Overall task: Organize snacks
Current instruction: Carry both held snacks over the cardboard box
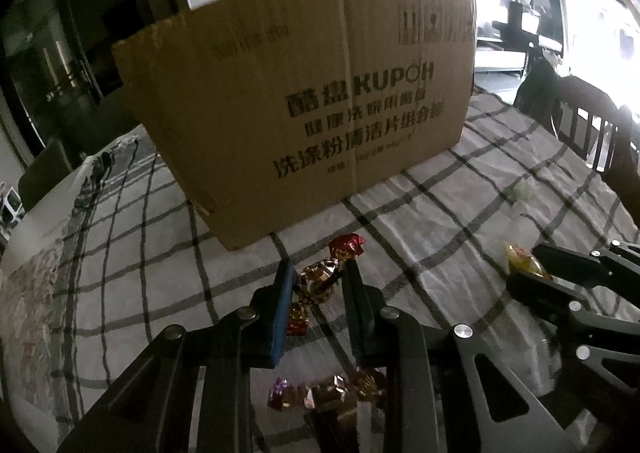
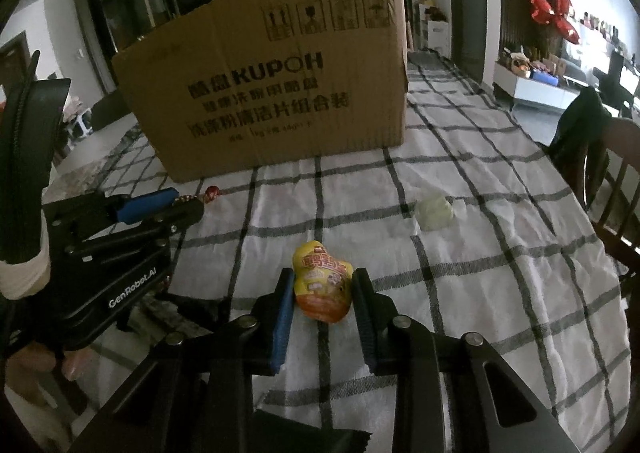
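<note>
A brown cardboard box (image 1: 296, 109) stands on the checked tablecloth; it also shows in the right wrist view (image 2: 272, 93). My left gripper (image 1: 318, 273) is shut on a red-gold foil candy (image 1: 320, 281), a little above the cloth. A second red foil candy (image 1: 347, 245) lies just beyond its tips. My right gripper (image 2: 323, 285) is shut on a yellow-orange snack packet (image 2: 322, 285), low over the cloth. The packet also shows in the left wrist view (image 1: 522, 259), and the left gripper shows in the right wrist view (image 2: 176, 205).
Several foil candies (image 1: 328, 393) lie under the left gripper. A pale wrapped snack (image 2: 434, 209) lies on the cloth to the right. A dark wooden chair (image 2: 612, 157) stands at the table's right edge. The checked cloth (image 2: 500, 293) covers the table.
</note>
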The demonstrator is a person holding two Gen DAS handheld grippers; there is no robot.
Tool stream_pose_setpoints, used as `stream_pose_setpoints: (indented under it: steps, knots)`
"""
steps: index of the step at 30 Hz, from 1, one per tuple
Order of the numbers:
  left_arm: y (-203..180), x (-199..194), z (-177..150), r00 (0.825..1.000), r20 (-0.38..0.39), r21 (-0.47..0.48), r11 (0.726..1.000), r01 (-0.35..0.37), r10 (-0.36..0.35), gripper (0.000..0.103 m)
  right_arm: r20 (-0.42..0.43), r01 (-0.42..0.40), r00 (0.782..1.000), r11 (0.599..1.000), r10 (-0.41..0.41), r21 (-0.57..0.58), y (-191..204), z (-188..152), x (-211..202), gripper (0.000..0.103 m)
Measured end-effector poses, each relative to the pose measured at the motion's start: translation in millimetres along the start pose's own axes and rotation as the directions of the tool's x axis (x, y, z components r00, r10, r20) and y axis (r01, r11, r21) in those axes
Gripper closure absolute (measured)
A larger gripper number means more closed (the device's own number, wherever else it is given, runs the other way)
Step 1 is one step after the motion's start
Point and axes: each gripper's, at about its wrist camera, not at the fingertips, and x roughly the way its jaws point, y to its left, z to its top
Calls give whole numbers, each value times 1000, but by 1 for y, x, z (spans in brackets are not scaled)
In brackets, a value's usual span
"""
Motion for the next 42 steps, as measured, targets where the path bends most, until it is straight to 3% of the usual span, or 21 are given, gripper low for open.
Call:
stream_pose_setpoints:
  steps: [17,29,36,42]
  knots:
    - [1,-71,21,996,89,-102,995,-21,30,78,154,-15,988,997,27,-74,2,32,-55,73]
    - [15,-120,64,972,226,-143,989,-37,69,78,266,-73,959,993,95,-92,-3,80,-89,73]
    - [28,-126,95,959,273,-157,987,-34,76,78,315,-93,941,990,123,-106,-2,116,-92,73]
    - [42,-116,120,958,275,-162,986,-30,74,78,352,-86,927,987,130,-137,0,148,-87,73]
